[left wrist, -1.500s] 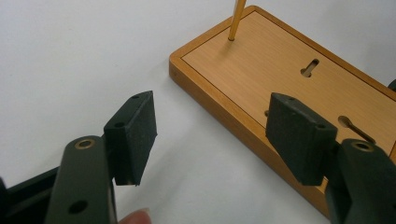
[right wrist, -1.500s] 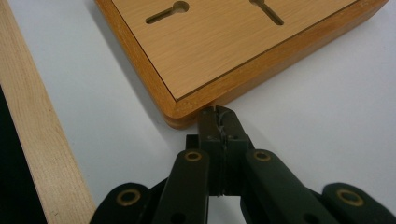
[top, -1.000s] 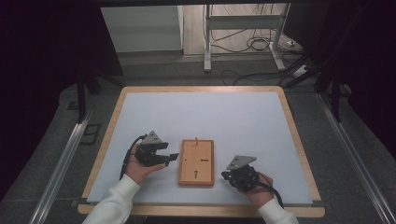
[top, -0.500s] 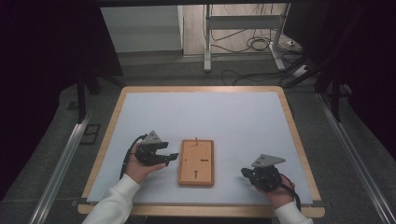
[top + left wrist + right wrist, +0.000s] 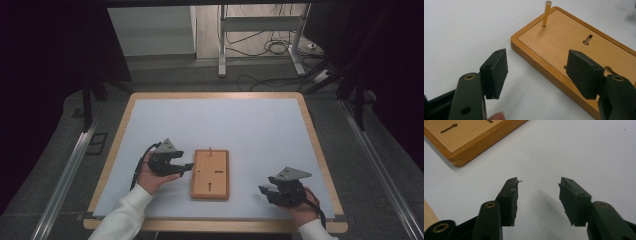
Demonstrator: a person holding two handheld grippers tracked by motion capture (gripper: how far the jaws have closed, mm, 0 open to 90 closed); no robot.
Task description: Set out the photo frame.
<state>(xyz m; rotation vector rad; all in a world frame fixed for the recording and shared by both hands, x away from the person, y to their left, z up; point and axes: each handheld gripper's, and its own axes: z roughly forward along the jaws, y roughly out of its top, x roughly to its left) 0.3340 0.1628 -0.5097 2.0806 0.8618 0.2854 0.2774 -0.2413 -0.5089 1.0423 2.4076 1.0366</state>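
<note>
left gripper: jaws apart, empty, just beside wooden peg board | right gripper: jaws apart, empty, board well off

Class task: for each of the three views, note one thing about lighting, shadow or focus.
High view: white mat evenly lit, surroundings dark. Left gripper view: brass peg and wooden board sharp, near fingers softer. Right gripper view: fingers cast a faint shadow on the mat, board corner slightly soft.

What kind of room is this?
Probably a lab or workshop set up for recording: a wood-rimmed table with dark curtains at the sides, loose cables on the floor, and a metal stand behind.
</note>
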